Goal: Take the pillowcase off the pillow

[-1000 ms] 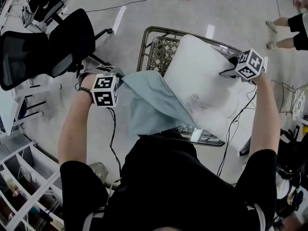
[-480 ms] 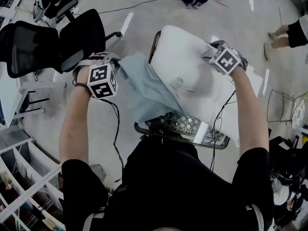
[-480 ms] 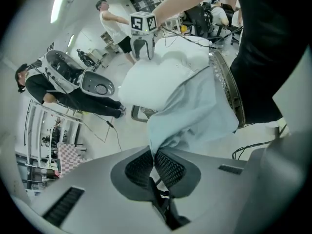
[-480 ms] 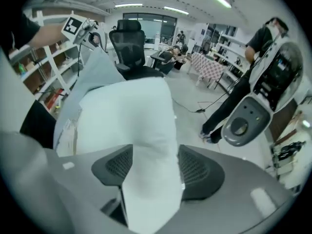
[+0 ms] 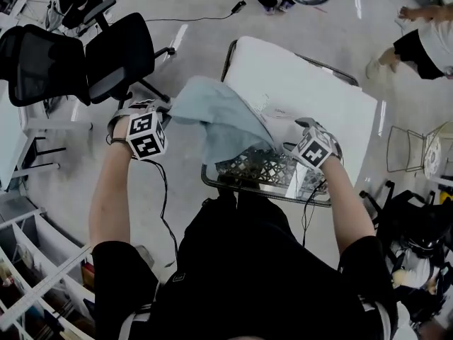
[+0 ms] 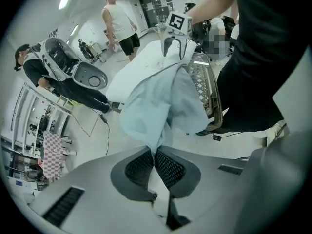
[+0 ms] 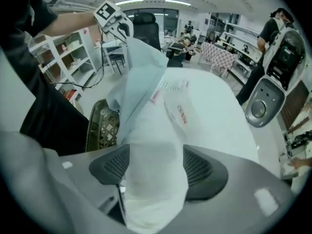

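- Pillowcase (image 5: 212, 119): plain pale blue-grey.
- Pillow (image 5: 304, 91): white, with small red print.
- Chair (image 5: 258, 167) under the pillow: dark open lattice weave, grey-brown frame.
- Left claw (image 6: 155, 152): grey body, dark pads with fine mesh pattern, cube of black-and-white square markers.
- Right claw (image 7: 156, 172): same grey body, dark meshed pads, black-and-white marker cube.
- Office chair (image 5: 117, 52), far left: black.
- Floor (image 5: 177, 41): pale grey, glossy.
- Shirt (image 5: 248, 261) of the person: black.
- Checked cloth (image 6: 51, 147): red-and-white check.

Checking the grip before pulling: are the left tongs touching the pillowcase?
Touching. The left gripper view shows the left tongs shut on a fold of the pillowcase, cloth pinched between them.
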`<action>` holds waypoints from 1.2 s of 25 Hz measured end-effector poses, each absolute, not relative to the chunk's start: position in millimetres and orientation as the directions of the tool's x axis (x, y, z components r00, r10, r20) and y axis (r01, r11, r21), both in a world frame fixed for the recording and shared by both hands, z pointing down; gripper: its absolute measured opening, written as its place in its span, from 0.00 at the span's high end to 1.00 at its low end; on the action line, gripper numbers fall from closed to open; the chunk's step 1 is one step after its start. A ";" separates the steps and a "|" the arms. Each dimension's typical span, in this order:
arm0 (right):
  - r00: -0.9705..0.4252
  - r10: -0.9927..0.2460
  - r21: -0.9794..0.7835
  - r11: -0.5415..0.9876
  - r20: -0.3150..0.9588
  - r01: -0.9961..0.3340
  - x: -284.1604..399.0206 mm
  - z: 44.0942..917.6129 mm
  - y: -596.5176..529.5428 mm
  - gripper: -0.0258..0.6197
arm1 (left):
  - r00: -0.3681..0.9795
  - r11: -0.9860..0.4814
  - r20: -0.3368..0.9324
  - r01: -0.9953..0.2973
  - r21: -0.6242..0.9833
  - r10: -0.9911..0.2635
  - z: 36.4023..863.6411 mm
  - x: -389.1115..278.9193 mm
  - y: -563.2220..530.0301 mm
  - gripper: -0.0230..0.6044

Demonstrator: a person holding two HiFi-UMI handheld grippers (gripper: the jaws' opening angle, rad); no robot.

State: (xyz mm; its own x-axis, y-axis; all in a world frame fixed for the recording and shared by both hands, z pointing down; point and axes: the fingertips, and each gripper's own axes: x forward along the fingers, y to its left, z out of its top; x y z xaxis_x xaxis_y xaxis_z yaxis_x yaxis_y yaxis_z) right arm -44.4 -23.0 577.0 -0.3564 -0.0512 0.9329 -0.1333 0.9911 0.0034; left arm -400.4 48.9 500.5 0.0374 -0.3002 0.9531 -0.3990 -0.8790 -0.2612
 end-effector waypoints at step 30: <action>-0.576 -0.401 0.135 0.884 0.712 -0.448 -31.7 445.9 54.6 0.43 | 0.239 -0.687 0.644 -0.272 -0.673 -0.726 212.6 -235.5 112.2 0.95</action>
State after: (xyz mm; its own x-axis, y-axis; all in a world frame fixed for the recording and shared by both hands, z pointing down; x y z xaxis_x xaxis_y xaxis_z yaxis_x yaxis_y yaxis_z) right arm -31.7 54.6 445.9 -0.5765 -0.4013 0.7118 -0.4482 0.8837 0.1351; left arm -235.5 112.2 212.6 0.2394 -0.7263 0.6443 -0.2724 -0.6872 -0.6735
